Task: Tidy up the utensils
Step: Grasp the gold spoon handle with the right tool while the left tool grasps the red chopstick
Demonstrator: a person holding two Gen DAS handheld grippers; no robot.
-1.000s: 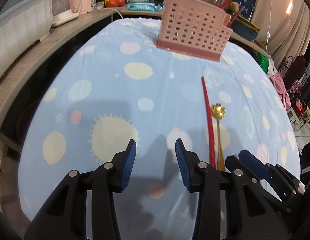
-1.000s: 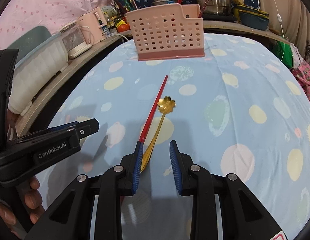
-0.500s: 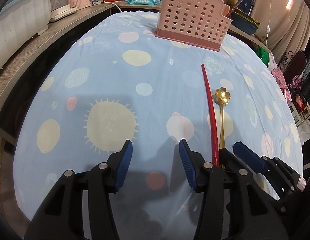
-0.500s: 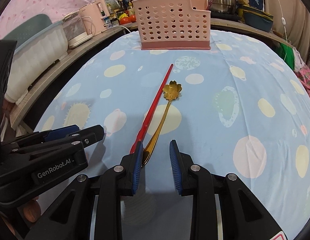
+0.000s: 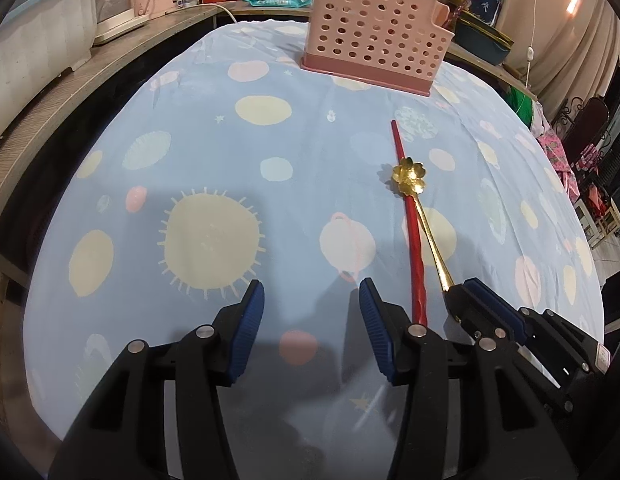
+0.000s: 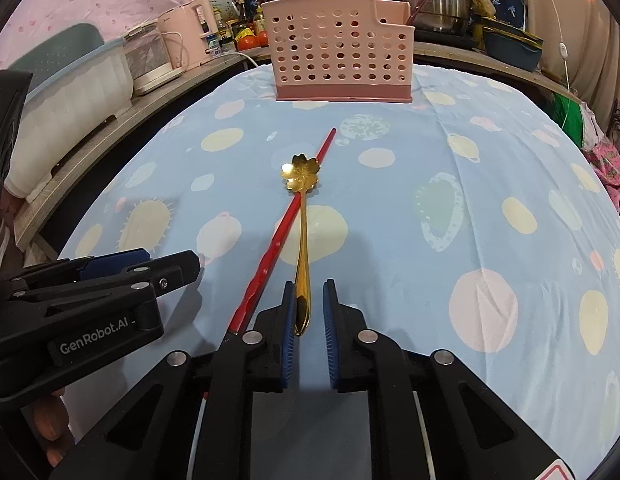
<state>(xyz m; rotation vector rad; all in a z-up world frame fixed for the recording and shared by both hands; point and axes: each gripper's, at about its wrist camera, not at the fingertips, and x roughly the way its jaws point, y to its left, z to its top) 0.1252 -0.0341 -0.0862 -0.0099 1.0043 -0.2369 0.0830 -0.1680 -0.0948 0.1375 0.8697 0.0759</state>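
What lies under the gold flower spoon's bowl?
The red chopstick passes beneath the gold flower spoon, over the spotted tablecloth. The crossing stretch is covered by the bowl; contact cannot be confirmed.

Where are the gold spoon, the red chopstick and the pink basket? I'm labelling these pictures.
gold spoon (image 6: pixel 302 171): right wrist view, on its flower-shaped bowl.
red chopstick (image 5: pixel 414 252): left wrist view, mid-shaft.
pink basket (image 6: pixel 334 58): right wrist view, on its perforated front wall.
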